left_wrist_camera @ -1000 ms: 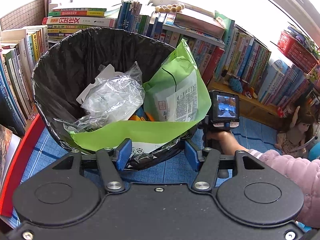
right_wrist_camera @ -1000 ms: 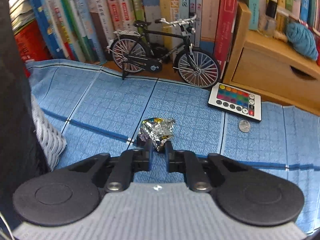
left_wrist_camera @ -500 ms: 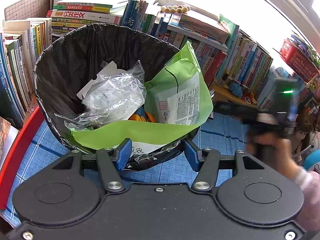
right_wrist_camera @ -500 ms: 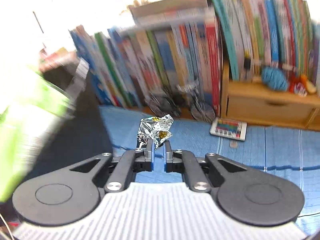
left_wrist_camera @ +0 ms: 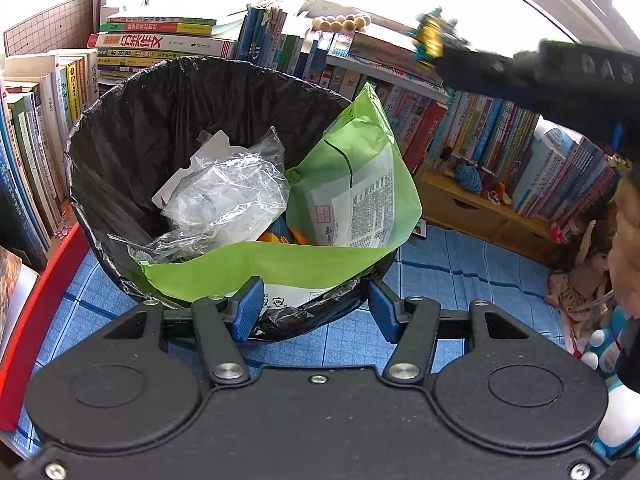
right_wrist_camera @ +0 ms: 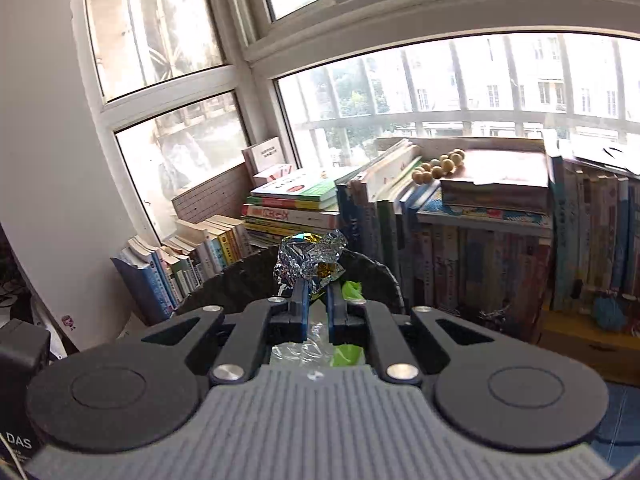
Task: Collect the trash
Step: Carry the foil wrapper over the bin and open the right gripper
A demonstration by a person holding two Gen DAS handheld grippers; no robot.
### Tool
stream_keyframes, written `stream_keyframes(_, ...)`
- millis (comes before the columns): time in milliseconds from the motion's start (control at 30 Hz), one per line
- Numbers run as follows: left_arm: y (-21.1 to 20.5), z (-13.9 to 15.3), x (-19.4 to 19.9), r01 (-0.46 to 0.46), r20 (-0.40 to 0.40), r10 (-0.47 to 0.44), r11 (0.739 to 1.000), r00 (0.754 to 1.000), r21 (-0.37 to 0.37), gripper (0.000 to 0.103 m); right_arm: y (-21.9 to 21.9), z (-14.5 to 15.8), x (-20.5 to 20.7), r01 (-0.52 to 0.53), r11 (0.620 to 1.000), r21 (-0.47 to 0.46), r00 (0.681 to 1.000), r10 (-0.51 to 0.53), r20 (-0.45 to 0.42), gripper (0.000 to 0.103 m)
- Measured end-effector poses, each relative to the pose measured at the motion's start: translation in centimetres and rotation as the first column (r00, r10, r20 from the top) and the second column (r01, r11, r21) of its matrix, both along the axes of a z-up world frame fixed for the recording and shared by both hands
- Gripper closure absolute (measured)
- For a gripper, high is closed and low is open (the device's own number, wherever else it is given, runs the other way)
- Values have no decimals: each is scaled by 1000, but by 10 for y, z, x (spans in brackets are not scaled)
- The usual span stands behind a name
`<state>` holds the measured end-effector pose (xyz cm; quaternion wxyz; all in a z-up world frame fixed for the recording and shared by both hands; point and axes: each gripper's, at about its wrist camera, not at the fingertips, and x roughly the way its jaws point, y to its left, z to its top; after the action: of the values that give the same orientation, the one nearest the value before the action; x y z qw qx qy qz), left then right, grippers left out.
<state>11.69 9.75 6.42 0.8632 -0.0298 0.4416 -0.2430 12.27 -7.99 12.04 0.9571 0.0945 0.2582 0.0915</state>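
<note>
- Trash bin (left_wrist_camera: pixel 120 152): round, black liner over the rim, tilted toward the left wrist camera; taken as landmark for all entries below.
- Inside the bin: crumpled clear plastic bag (left_wrist_camera: pixel 224 192), green printed package (left_wrist_camera: pixel 360 184) leaning on the right wall with a flap draped over the near rim, something orange beneath, not identifiable.
- Left gripper (left_wrist_camera: pixel 316 308): blue-padded fingers spread wide apart at the bin's near rim, holding nothing; whether a pad touches the liner cannot be told.
- Right gripper (right_wrist_camera: pixel 316 300): fingers pressed together on a foil wrapper (right_wrist_camera: pixel 310 256), silver with a gold patch, raised above the bin's right rim; seen blurred in the left wrist view, up and right of the bin.
- Foil wrapper position: over the bin's edge rather than clearly over the middle of the opening, judged from both views.
- Risk, early release: light crumpled foil likely to glance off the upright green package and drop outside onto the blue mat (left_wrist_camera: pixel 460 264).
- Risk, snagging: foil pinched only by a corner, may cling to a pad on opening instead of falling.
- Risk, tipping: bin tilted already; a knock from either gripper could spill its contents.
- Writing: "DAS" on the right gripper body, also on the dark unit at lower left of the right wrist view; dense small print and a red stamp on the green package, unreadable; large red characters on a stacked book spine (left_wrist_camera: pixel 132 42) behind the bin, not legible with confidence.
</note>
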Motion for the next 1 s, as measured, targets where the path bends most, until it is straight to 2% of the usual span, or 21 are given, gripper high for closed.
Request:
stream_keyframes(167,1,0,-1,4,4,-4,1000,1000,-3,48,26,-9,13,-54,998,-8,996,54,-67,90)
stream_keyframes(333,2,0,-2,11,11,-11,1000,1000,-5,48,40,-27,20,-64,998,-19,989,61,-136,87)
stream_keyframes(467,1,0,-2,25,18,-25,1000,1000,-1,48,43,-32,16,-43,999,-14,986,40,-161,77)
stream_keyframes(500,2,0,-3,29,19,-29,1000,999,-1,48,44,-32,15,-39,999,-11,986,36,-166,65)
stream_keyframes(567,2,-1,-3,37,22,-37,999,999,-4,48,44,-30,13,-30,1000,-6,985,29,-167,56)
stream_keyframes(1000,6,-1,-2,62,18,-61,998,998,-21,48,47,-15,0,10,999,-30,987,-15,-162,34)
